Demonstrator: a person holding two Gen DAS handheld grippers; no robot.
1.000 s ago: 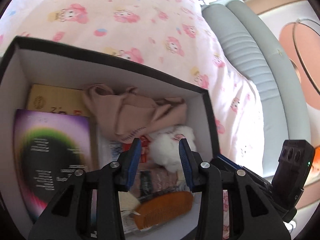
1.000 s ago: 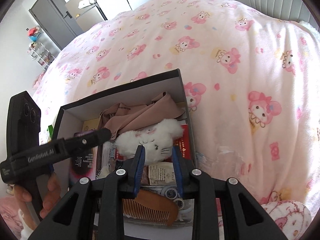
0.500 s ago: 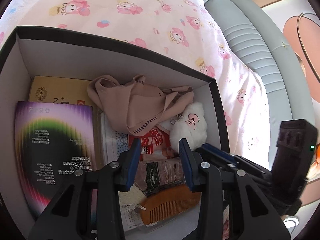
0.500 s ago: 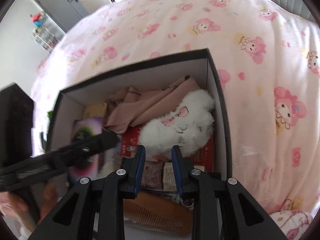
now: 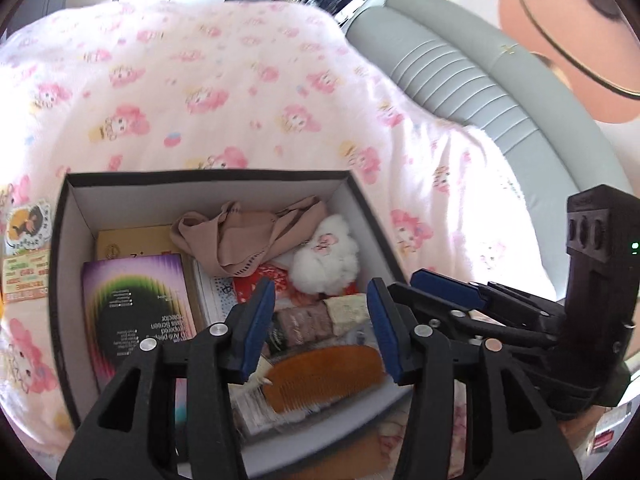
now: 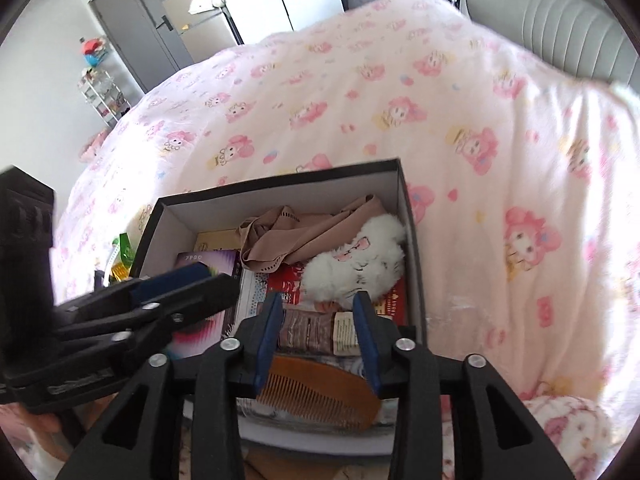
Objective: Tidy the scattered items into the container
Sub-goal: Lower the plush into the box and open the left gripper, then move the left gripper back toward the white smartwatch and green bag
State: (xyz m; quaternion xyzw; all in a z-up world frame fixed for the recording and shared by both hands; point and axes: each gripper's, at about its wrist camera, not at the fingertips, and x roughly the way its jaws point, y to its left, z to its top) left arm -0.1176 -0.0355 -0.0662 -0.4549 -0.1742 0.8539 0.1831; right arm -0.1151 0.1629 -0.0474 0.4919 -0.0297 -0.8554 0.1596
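Both grippers, left (image 5: 321, 322) and right (image 6: 319, 330), hang released above the black box's (image 6: 414, 240) near edge, over the wooden comb (image 5: 326, 374); pink bedspread (image 6: 460, 120) surrounds it.

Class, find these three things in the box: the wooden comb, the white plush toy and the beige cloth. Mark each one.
wooden comb (image 5: 324, 376), left wrist view, on its solid back above the teeth.
white plush toy (image 6: 360, 264), right wrist view, on its furry middle.
beige cloth (image 5: 248, 240), left wrist view, on its crumpled centre.
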